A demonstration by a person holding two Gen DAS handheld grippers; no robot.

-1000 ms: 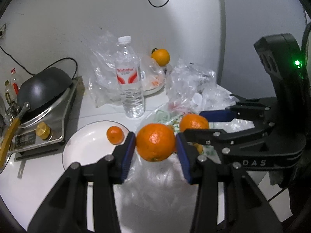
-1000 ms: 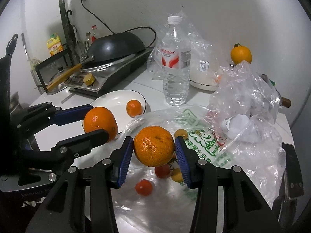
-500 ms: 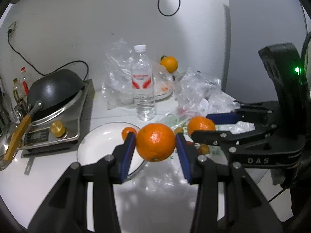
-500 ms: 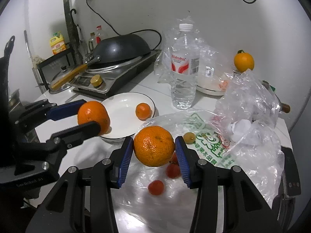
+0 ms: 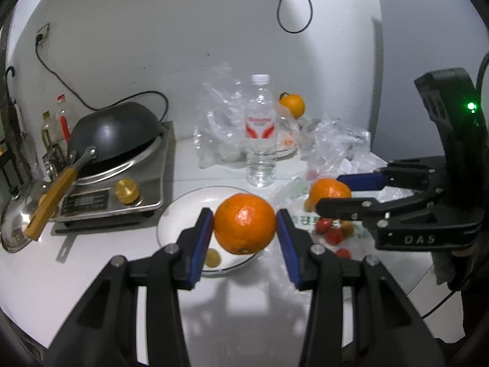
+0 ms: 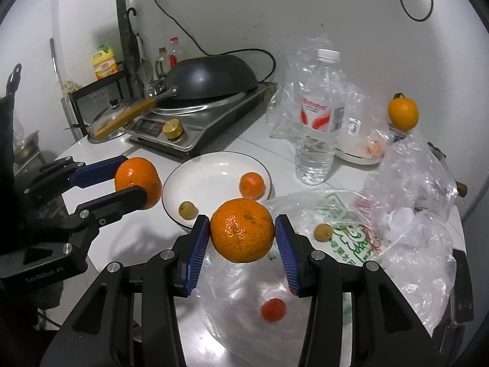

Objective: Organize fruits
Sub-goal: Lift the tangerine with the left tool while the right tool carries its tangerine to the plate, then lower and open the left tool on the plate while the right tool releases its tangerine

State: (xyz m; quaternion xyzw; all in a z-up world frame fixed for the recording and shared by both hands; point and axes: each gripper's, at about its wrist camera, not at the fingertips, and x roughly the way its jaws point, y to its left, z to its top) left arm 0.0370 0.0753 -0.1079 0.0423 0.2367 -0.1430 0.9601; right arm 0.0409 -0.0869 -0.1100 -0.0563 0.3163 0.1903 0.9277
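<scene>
Both claws moved left, toward plate (image 6: 183, 180). Left claw (image 5: 244, 226) grips orange (image 5: 244, 227) above plate; right claw (image 6: 243, 234) grips orange (image 6: 242, 230) over bag (image 6: 305, 275). Bottle (image 6: 318, 122) far right; "DAS" readable.

A home kitchen: a black wok (image 6: 211, 75) on a cooker (image 6: 195, 122) (oil bottles (image 6: 105, 64) behind), white plate (image 6: 211, 177) on the desk (image 5: 91, 269).

Orange (image 6: 242, 230) between right gripper (image 6: 242, 246) fingers (image 6: 195, 250)

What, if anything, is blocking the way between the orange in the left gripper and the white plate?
Nothing visible does. The left gripper holds its orange beside the white plate, which carries only a small orange and a brownish fruit.
</scene>
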